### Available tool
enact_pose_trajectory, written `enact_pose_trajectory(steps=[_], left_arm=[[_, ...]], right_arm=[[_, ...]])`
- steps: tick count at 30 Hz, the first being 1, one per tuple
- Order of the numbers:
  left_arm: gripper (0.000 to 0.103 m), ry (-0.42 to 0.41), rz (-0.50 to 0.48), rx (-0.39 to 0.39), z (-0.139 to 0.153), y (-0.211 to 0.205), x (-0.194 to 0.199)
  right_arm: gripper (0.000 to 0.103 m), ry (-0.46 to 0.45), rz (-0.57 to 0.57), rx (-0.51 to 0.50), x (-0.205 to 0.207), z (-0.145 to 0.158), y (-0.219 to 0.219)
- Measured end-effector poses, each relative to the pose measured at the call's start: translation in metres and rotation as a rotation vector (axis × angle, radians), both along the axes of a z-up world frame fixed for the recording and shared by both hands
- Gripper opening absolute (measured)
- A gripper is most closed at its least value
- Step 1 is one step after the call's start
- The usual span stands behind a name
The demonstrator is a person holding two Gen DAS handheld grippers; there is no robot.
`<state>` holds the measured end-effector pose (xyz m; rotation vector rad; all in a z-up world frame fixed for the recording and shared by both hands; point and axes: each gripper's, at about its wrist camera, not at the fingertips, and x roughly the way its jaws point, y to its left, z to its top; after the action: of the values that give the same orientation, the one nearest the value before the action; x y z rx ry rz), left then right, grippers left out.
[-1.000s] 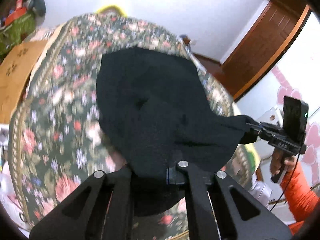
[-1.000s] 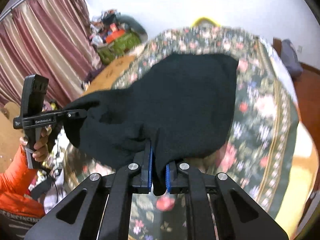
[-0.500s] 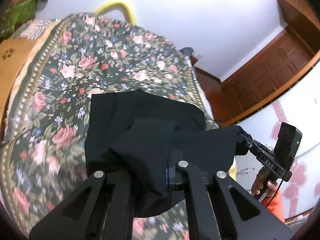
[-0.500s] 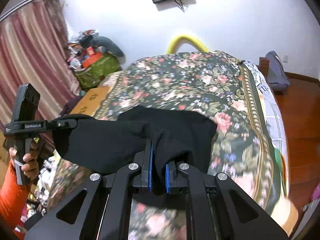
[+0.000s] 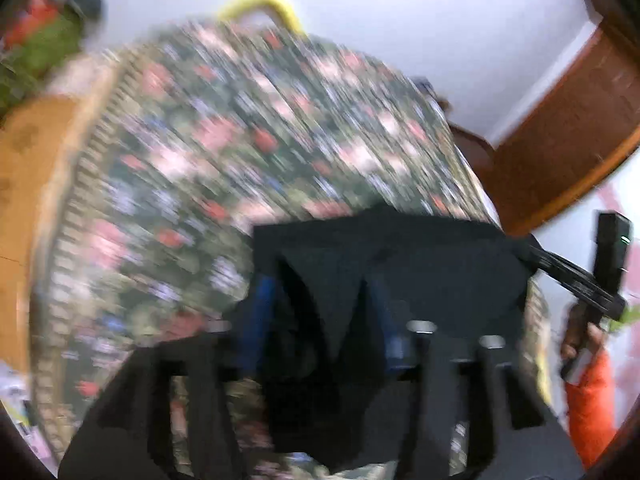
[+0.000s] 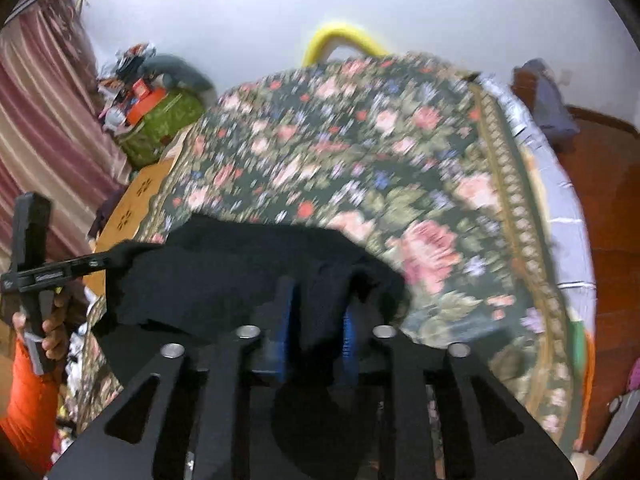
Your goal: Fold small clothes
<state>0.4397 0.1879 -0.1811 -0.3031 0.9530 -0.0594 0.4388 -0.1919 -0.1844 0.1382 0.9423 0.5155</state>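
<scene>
A black garment [image 5: 420, 264] lies folded on the floral bedspread [image 5: 240, 152] near the bed's front edge. My left gripper [image 5: 322, 312] has its jaws opening wide, and a loose fold of the black cloth hangs between the blue pads [image 5: 260, 308]. In the right wrist view the garment [image 6: 224, 272] spreads to the left. My right gripper [image 6: 316, 320] is also opening, with a fold of cloth standing slack between its pads. Each gripper shows at the other view's edge, at opposite corners of the cloth: the right gripper [image 5: 532, 256] and the left gripper [image 6: 112, 258].
The floral bedspread [image 6: 360, 152] reaches a yellow curved bar [image 6: 340, 36] at the far wall. A striped curtain [image 6: 40, 120] and a cluttered green bag [image 6: 160, 120] stand left. A wooden door [image 5: 560, 140] and wood floor [image 6: 608, 200] lie right. Orange sleeves [image 5: 588, 400] hold the handles.
Both grippers pulled the black garment back toward the bed's near edge and lowered it, doubling it over. Their jaws, shut on the cloth before, now stand apart.
</scene>
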Motion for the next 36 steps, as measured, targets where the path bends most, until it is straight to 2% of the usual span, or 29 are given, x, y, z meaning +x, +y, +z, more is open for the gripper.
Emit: enact_pose_trajectory(steps=[2, 3, 7, 10, 12, 13, 17, 21, 25, 28, 29, 32, 34, 36], left_arm=[[0.056, -0.056, 0.031, 0.048, 0.017, 0.003, -0.013], [0.056, -0.060, 0.030, 0.060, 0.021, 0.004, -0.016], [0.064, -0.070, -0.022, 0.077, 0.028, -0.010, -0.038], [0.075, -0.059, -0.079, 0.127, 0.020, -0.033, -0.051], [0.090, -0.051, -0.109, 0.170, 0.011, -0.049, -0.055], [0.092, -0.047, -0.119, 0.187, 0.006, -0.055, -0.055], [0.094, 0.013, -0.148, 0.283, -0.025, -0.079, -0.047], [0.094, 0.072, -0.187, 0.375, -0.052, -0.091, -0.032], [0.094, 0.038, -0.191, 0.428, -0.042, -0.088, -0.013], [0.094, -0.016, -0.115, 0.508, -0.023, -0.076, 0.015], [0.094, -0.025, -0.080, 0.500, -0.016, -0.067, 0.025], [0.094, -0.041, 0.109, 0.430, 0.004, -0.033, 0.045], [0.094, -0.059, 0.170, 0.350, 0.011, -0.016, 0.042], [0.094, -0.057, 0.181, 0.256, 0.010, -0.005, 0.034]], right_arm=[[0.056, -0.058, -0.039, 0.012, -0.006, 0.012, -0.008], [0.058, -0.086, -0.053, 0.015, -0.011, 0.018, -0.013], [0.059, -0.107, -0.025, -0.030, -0.023, 0.029, -0.014], [0.064, -0.103, 0.024, -0.076, -0.035, 0.027, -0.009], [0.067, -0.104, 0.051, -0.118, -0.042, 0.023, -0.003], [0.068, -0.106, 0.063, -0.133, -0.045, 0.019, 0.000], [0.073, -0.090, 0.099, -0.200, -0.050, 0.003, 0.015], [0.073, -0.054, 0.113, -0.266, -0.037, -0.020, 0.029], [0.073, -0.059, 0.102, -0.305, -0.012, -0.028, 0.036], [0.073, -0.113, 0.038, -0.290, 0.007, -0.016, 0.032], [0.073, -0.124, 0.012, -0.276, 0.013, -0.012, 0.029], [0.073, -0.164, -0.099, -0.228, 0.021, 0.001, 0.014], [0.073, -0.165, -0.117, -0.169, 0.018, 0.008, 0.004], [0.073, -0.149, -0.118, -0.149, 0.012, 0.011, -0.003]])
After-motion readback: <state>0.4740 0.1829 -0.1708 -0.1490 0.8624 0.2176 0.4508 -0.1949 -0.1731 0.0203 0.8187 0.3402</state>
